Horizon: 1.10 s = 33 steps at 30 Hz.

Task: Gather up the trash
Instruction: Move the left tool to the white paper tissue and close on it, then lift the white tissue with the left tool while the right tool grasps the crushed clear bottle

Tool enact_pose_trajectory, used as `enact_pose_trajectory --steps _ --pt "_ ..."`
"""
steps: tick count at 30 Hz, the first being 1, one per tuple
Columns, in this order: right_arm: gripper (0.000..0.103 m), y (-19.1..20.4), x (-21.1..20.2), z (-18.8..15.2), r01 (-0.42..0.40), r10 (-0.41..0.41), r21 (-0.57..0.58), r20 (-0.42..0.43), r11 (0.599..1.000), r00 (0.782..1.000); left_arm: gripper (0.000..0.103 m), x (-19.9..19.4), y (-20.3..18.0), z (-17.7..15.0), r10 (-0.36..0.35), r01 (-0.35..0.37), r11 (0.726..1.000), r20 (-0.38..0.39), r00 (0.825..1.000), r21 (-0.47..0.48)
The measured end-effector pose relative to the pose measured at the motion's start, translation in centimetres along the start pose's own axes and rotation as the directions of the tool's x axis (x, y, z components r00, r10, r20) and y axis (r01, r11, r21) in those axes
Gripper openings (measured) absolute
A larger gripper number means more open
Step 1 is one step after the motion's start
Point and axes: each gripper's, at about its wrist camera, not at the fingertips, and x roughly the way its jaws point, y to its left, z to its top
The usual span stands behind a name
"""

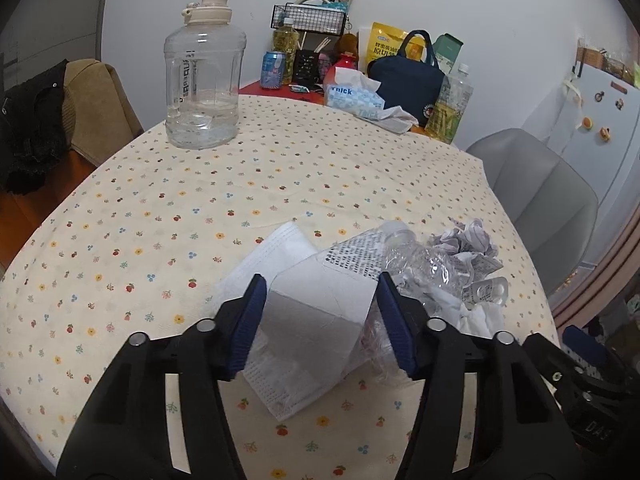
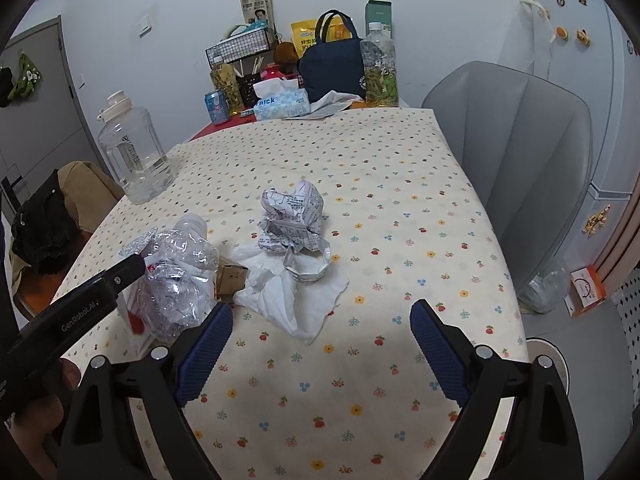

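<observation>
A table (image 2: 400, 168) draped in a flower-dotted cloth is seen against a white wall, a grey chair (image 2: 532, 152) beside it. The left tongs (image 1: 320, 288) are closed on a white folded paper (image 1: 316, 312) amid the trash; the right tongs (image 2: 322, 320) are held released before crumpled paper (image 2: 294, 216), a tissue (image 2: 288, 296) and a crushed plastic bottle (image 2: 180, 276). A large water jug (image 1: 204, 76) is set apart.

Counts, table with floral cloth (image 2: 400, 208):

- 1 big clear water jug (image 1: 205, 76)
- 1 crushed clear plastic bottle (image 2: 180, 276)
- 1 crumpled printed paper ball (image 2: 294, 216)
- 1 white tissue, loose (image 2: 288, 296)
- 1 white face mask (image 1: 276, 384)
- 1 white carton w/ printed label (image 1: 316, 304)
- 1 small brown cardboard bit (image 2: 231, 278)
- 1 tissue box (image 1: 352, 98)
- 1 blue drink can (image 1: 273, 69)
- 1 navy bag (image 1: 406, 74)
- 2 grey chairs? Only 1 grey chair (image 2: 528, 152) seen clearly.
</observation>
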Motion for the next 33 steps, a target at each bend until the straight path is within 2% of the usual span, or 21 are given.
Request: enact_pose_trajectory --steps 11,15,18,25,29,33 --pt "0.085 3.4 1.3 0.4 -0.079 0.077 -0.056 -0.028 0.995 0.997 0.049 -2.7 3.2 0.6 0.060 -0.055 0.996 0.071 0.996 -0.070" --pt "0.092 5.5 1.6 0.4 -0.100 0.098 -0.094 -0.028 0.991 0.995 0.049 -3.5 5.1 0.6 0.081 -0.072 0.992 0.086 0.993 -0.104" --pt "0.093 7.0 2.0 0.3 -0.116 0.111 -0.122 -0.040 0.986 0.993 0.050 -3.9 6.6 0.5 0.103 -0.090 0.987 0.094 0.990 -0.130" --pt "0.095 9.7 3.3 -0.1 -0.116 0.108 -0.163 -0.059 0.980 0.992 0.053 -3.5 9.6 -0.3 0.137 -0.126 0.979 0.062 0.989 -0.162" --pt "0.095 10.3 4.2 -0.3 -0.108 0.097 -0.173 -0.069 0.979 0.993 0.053 -2.6 10.8 -1.1 0.137 -0.131 0.976 0.023 0.990 -0.176" --pt "0.095 10.5 4.8 -0.4 -0.103 0.091 -0.169 -0.077 0.980 0.993 0.053 -2.4 11.1 -1.3 0.136 -0.130 0.976 0.019 0.991 -0.177"
